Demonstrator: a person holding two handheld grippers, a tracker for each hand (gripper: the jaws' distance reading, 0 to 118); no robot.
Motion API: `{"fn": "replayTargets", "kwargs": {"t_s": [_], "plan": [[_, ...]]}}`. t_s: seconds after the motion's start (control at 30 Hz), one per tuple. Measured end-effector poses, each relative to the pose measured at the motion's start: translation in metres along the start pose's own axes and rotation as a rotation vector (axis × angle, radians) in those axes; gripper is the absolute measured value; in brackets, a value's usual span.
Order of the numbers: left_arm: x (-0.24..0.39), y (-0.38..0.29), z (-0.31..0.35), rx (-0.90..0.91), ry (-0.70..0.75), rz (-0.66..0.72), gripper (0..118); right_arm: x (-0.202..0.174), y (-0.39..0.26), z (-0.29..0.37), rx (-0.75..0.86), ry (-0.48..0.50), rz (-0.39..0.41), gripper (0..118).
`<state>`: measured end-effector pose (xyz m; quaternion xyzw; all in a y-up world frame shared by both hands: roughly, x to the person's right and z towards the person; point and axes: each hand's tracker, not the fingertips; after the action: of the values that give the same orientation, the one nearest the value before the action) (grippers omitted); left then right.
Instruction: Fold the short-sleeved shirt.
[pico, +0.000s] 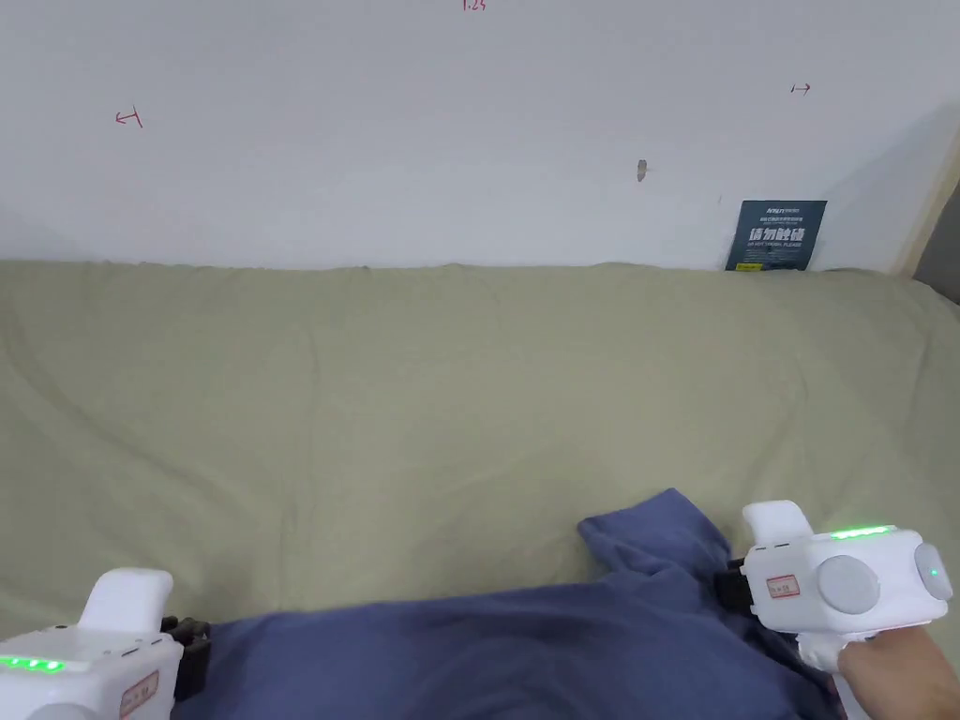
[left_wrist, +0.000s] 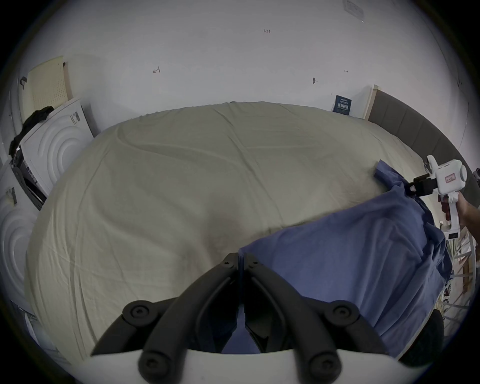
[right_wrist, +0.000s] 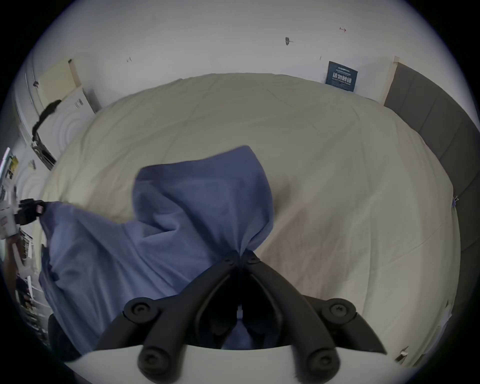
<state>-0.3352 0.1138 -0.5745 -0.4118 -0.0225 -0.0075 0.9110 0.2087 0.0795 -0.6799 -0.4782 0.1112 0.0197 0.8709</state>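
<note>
Both grippers clamped on the blue short-sleeved shirt (pico: 525, 647), left gripper (left_wrist: 241, 259) and right gripper (right_wrist: 241, 256) stretching it crosswise above the near edge of the bed (pico: 450, 394), open sheet lying straight ahead

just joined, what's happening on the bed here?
A person is holding a blue shirt stretched between two handheld grippers over a bed with a pale green sheet. The left gripper has its jaws closed on one edge of the fabric; the right gripper has its jaws closed on a bunched part near a sleeve. The shirt sits at the near edge of the bed, not yet laid flat, and no fold is visible.
</note>
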Motion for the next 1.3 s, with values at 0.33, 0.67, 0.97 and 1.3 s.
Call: {"fn": "replayTargets", "kwargs": {"t_s": [0.33, 0.67, 0.97, 1.3], "plan": [[-0.015, -0.011, 0.110, 0.156, -0.079, 0.087, 0, -0.007, -0.037, 0.159, 0.295, 0.039, 0.038, 2], [-0.016, -0.123, 0.201, 0.123, -0.124, 0.041, 0, -0.036, -0.200, 0.247, 0.340, 0.032, 0.030, 2], [-0.015, -0.196, 0.159, 0.017, -0.051, 0.151, 0, -0.050, -0.287, 0.209, 0.275, -0.032, -0.124, 2], [0.020, -0.193, 0.241, 0.389, -0.028, 0.136, 98, -0.076, -0.289, 0.270, 0.495, -0.067, -0.122, 118]]}}
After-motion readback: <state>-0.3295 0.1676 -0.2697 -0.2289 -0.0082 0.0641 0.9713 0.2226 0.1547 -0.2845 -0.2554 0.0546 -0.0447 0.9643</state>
